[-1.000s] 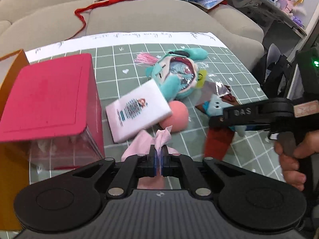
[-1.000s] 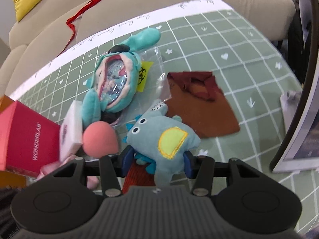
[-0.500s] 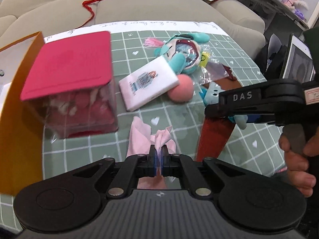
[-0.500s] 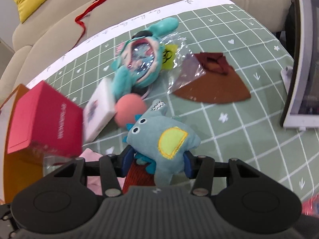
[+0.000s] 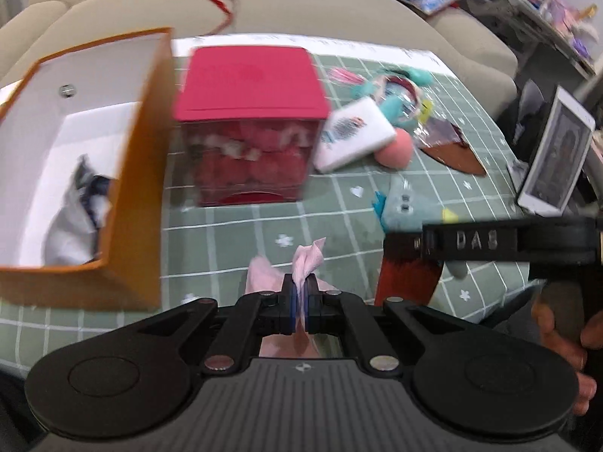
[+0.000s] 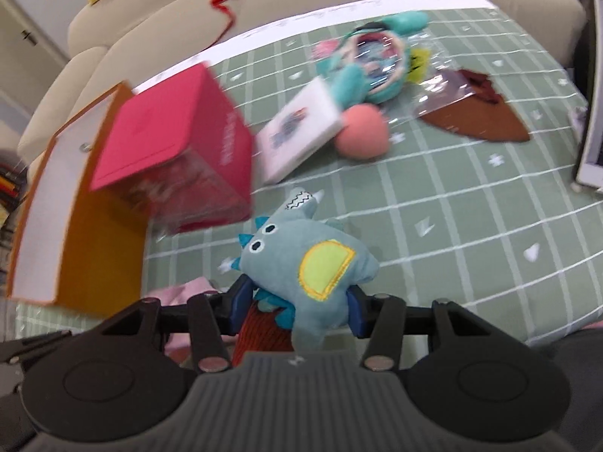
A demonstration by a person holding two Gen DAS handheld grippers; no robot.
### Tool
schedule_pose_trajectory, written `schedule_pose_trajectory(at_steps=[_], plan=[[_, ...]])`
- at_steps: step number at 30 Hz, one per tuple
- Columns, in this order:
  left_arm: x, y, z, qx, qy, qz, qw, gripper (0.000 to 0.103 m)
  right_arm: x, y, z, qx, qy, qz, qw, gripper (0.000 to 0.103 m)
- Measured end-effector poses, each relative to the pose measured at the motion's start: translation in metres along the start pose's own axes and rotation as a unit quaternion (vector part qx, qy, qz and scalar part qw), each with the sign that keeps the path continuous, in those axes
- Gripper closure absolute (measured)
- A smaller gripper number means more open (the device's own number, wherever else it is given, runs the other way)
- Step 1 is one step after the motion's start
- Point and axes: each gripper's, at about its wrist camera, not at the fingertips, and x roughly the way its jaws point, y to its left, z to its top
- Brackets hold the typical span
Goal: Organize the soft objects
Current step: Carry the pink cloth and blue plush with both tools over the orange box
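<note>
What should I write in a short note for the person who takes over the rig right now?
Left gripper: shut on pink cloth.
Right gripper: shut on blue monster plush, lifted off the table.
Orange box: open, holds one white and dark soft item.
On the green mat: teal plush, pink ball, white packet, brown cloth, red box.
Left to do: probably drop both held items into the box, then collect the rest.

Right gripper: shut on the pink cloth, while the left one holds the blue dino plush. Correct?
Swapped. The right gripper holds the blue dino plush, as the right wrist view shows; the left gripper has its jaws shut on the pink cloth, seen in the left wrist view.
</note>
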Motion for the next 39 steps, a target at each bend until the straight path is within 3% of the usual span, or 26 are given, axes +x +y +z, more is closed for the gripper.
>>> schedule_pose_trajectory(at_steps=[8,11,17,24,27,32,39], plan=[[-0.041,0.042,0.002,-0.055,-0.056,0.018,0.9968,0.1,0.0,0.057,-0.016,-0.052,0.023,0.036,0.998,0.053],[-0.06,0.061,0.005,-0.079,-0.082,0.038,0.9928,0.1,-0.01,0.087,-0.015,-0.073,0.024,0.09,0.993,0.053],[-0.088,0.109,0.021,-0.143,-0.13,0.078,0.978,0.1,-0.029,0.14,-0.004,-0.127,-0.006,0.131,0.983,0.053],[-0.112,0.152,0.038,-0.165,-0.177,0.112,0.9637,0.099,-0.036,0.185,0.016,-0.163,-0.035,0.16,0.973,0.052],[-0.113,0.168,0.043,-0.174,-0.179,0.121,0.9608,0.099,-0.033,0.201,0.021,-0.167,-0.039,0.168,0.971,0.052],[-0.111,0.197,0.044,-0.19,-0.181,0.11,0.9585,0.099,-0.025,0.229,0.024,-0.174,-0.09,0.162,0.967,0.052],[-0.094,0.222,0.053,-0.183,-0.184,0.109,0.9595,0.1,0.012,0.266,0.028,-0.175,-0.067,0.173,0.967,0.053]])
